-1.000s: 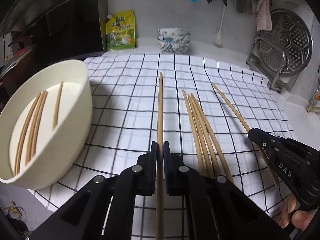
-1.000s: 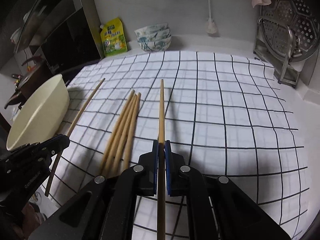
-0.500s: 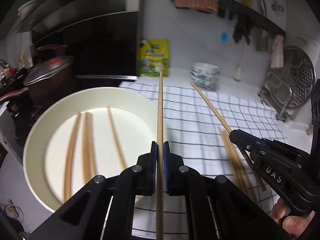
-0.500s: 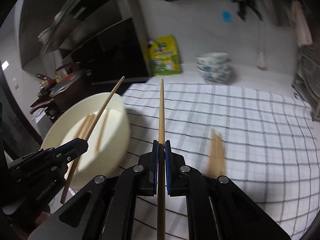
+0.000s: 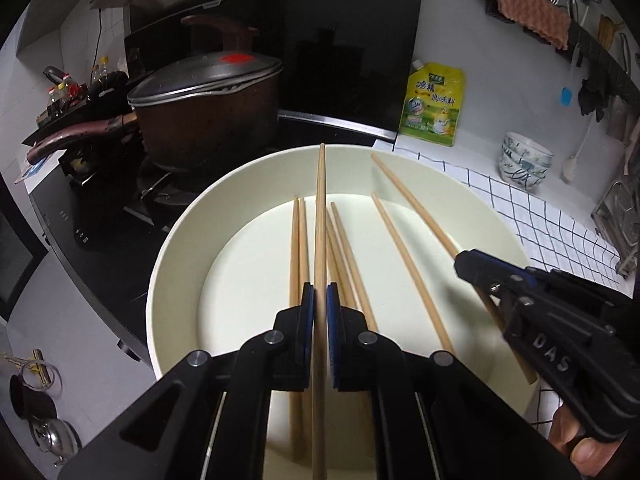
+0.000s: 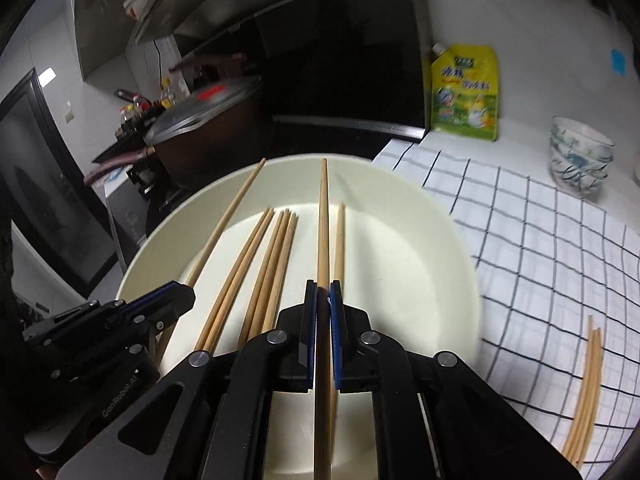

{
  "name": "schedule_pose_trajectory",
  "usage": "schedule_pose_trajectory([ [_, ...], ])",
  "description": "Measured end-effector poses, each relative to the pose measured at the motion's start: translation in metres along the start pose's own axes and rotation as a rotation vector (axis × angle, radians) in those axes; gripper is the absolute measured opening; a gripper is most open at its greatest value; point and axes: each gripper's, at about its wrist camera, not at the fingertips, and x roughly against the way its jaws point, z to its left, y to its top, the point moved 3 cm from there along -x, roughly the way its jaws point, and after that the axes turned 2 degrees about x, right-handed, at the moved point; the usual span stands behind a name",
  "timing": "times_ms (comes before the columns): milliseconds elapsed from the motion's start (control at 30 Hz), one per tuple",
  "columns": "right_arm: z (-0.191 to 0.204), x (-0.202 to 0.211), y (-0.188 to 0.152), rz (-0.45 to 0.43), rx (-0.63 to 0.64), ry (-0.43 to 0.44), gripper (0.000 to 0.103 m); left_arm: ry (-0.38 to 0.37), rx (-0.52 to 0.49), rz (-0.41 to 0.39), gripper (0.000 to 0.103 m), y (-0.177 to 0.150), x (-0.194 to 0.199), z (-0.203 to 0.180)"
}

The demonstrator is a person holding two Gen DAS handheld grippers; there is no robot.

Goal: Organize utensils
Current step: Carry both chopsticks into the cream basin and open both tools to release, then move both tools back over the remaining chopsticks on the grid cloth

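Note:
My left gripper (image 5: 319, 300) is shut on a wooden chopstick (image 5: 320, 216) and holds it over the cream bowl (image 5: 180, 232). My right gripper (image 6: 323, 300) is shut on another chopstick (image 6: 323, 216), also over the bowl (image 6: 452, 248). Several chopsticks (image 5: 298, 248) lie on the bowl's bottom, also seen in the right wrist view (image 6: 272, 260). The right gripper shows at the right in the left wrist view (image 5: 472, 268), its chopstick (image 5: 416, 204) slanting across the bowl. The left gripper shows at the lower left in the right wrist view (image 6: 176, 300). Loose chopsticks (image 6: 588, 392) lie on the checked cloth (image 6: 540, 240).
A dark lidded pot (image 5: 208, 108) stands on the stove behind the bowl. A yellow pouch (image 5: 434, 108) leans on the wall. Stacked patterned bowls (image 5: 524, 164) sit at the back right. A metal rack (image 5: 620, 220) stands at the far right.
Both grippers have carried their chopsticks left from the cloth to above the bowl. The bowl now fills the middle of both views.

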Motion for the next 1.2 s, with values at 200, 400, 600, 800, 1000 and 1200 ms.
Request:
schedule_pose_trajectory([
  [200, -0.001, -0.017, -0.007, 0.057, -0.009, 0.005, 0.006, 0.0, 0.015, 0.042, 0.007, -0.005, -0.015, 0.003],
  [400, -0.008, -0.007, -0.012, 0.032, -0.033, 0.014, 0.018, 0.017, 0.043, 0.03, 0.056, -0.008, -0.011, 0.01],
  [600, -0.013, 0.006, -0.017, 0.004, -0.047, -0.002, 0.018, 0.043, 0.059, -0.008, 0.066, -0.009, 0.002, 0.017],
  [800, -0.014, 0.021, -0.022, -0.021, -0.053, -0.006, 0.023, 0.045, 0.062, -0.016, 0.066, -0.015, 0.011, 0.017],
  [1000, -0.015, 0.04, -0.031, -0.045, -0.056, -0.028, 0.029, 0.015, 0.047, -0.02, 0.069, -0.025, 0.022, 0.006],
  [1200, -0.034, 0.065, -0.045, -0.065, -0.095, -0.073, 0.031, -0.043, 0.023, -0.029, 0.07, -0.03, 0.034, -0.018],
])
